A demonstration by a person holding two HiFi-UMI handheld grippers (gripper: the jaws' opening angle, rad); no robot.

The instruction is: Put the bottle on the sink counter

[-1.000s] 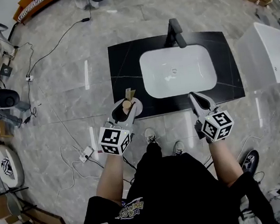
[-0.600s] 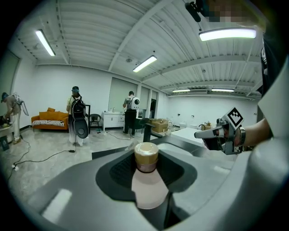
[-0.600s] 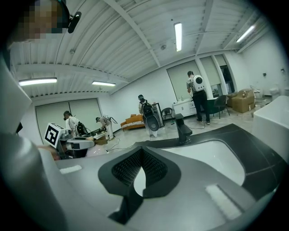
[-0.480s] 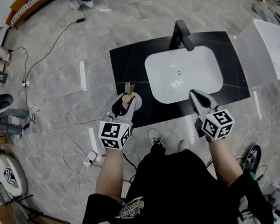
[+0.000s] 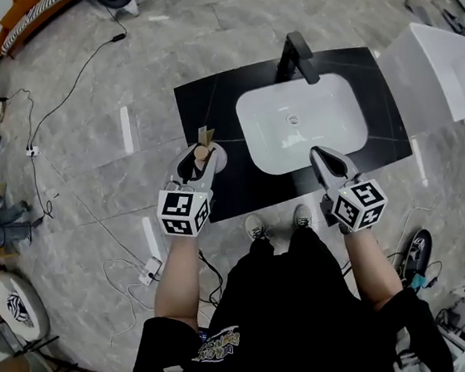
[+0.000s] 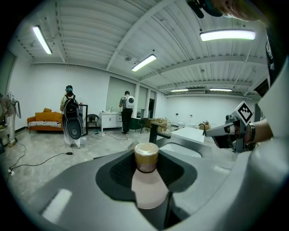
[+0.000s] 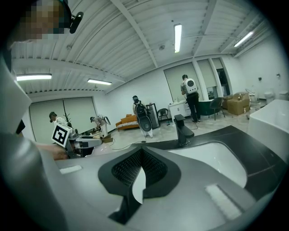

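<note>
Left gripper (image 5: pixel 199 161): clamped on pale pink plastic bottle with tan round cap (image 6: pixel 145 180), upright between jaws; black rectangular sink counter (image 5: pixel 207 109) beneath and ahead of tips. Right gripper (image 5: pixel 323 158): jaws together, empty; white oval basin (image 5: pixel 300 123) just ahead.

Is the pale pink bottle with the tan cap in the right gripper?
No, the pale pink tan-capped bottle sits between the left gripper's jaws; the right gripper holds nothing.
</note>
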